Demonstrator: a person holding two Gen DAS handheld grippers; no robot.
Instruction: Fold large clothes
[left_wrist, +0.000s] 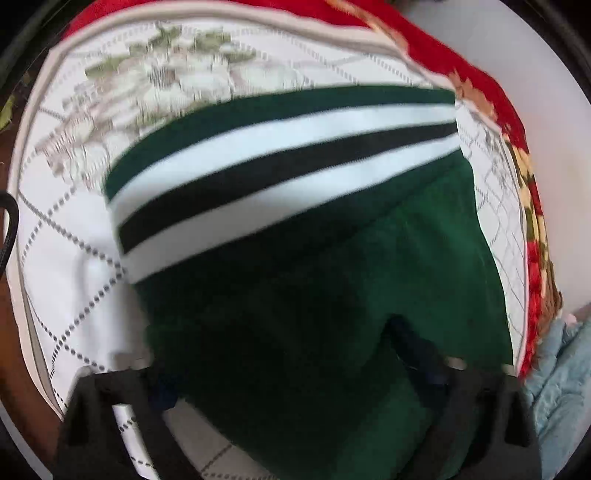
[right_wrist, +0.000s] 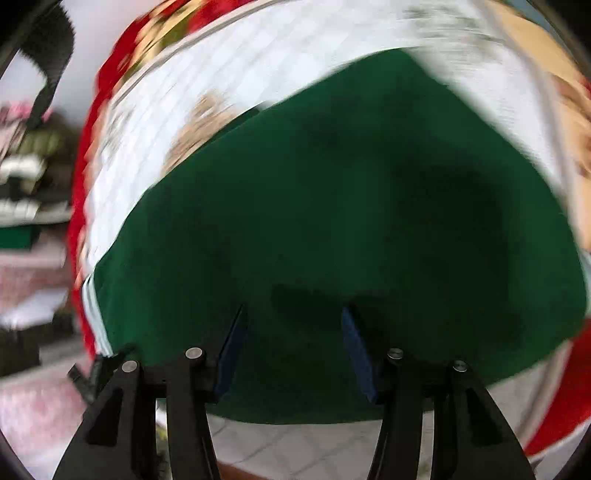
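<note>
A dark green garment (left_wrist: 295, 295) with white and black stripes (left_wrist: 280, 173) lies spread on a white quilted bedspread (left_wrist: 74, 258). My left gripper (left_wrist: 282, 362) points down onto it. Its two fingers stand wide apart with a bulge of green cloth between them, and I see no pad pressing on it. In the right wrist view the same green garment (right_wrist: 351, 203) fills the middle, blurred. My right gripper (right_wrist: 293, 308) hangs over it, open. Its blue pads (right_wrist: 231, 354) stand apart with nothing clamped between them.
A red flowered blanket edge (left_wrist: 491, 92) borders the bedspread (right_wrist: 177, 110). A light blue cloth (left_wrist: 565, 373) lies at the lower right of the left wrist view. Blurred clutter (right_wrist: 29, 177) and a black strap (right_wrist: 51, 74) sit beyond the bed's left edge.
</note>
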